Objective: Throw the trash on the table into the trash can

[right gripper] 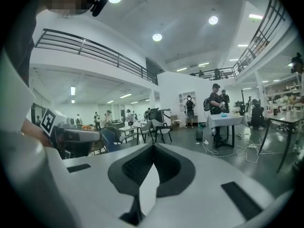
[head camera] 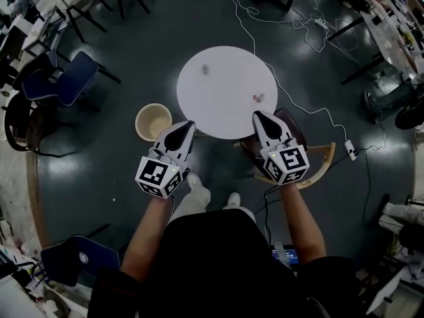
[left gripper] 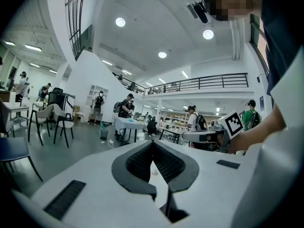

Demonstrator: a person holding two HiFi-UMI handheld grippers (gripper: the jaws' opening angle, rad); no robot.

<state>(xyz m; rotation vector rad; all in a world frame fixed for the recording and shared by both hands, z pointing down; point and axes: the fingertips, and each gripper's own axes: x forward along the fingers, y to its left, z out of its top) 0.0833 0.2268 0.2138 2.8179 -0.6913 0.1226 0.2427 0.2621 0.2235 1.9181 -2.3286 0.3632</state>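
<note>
Head view dim and bluish, round table (head camera: 225,91) the one bright patch, soft glare sheening the floor (head camera: 152,52) around it, corners beyond it vignetted black, gripper views bright under ceiling lights (left gripper: 120,22), edges bowed fisheye, foreground soft.

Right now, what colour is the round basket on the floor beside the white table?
Cream or pale beige; the round basket shows best in the head view.

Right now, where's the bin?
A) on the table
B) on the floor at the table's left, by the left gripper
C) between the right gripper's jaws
B: the bin stands on the floor beside the table, just ahead of the left gripper.
</note>
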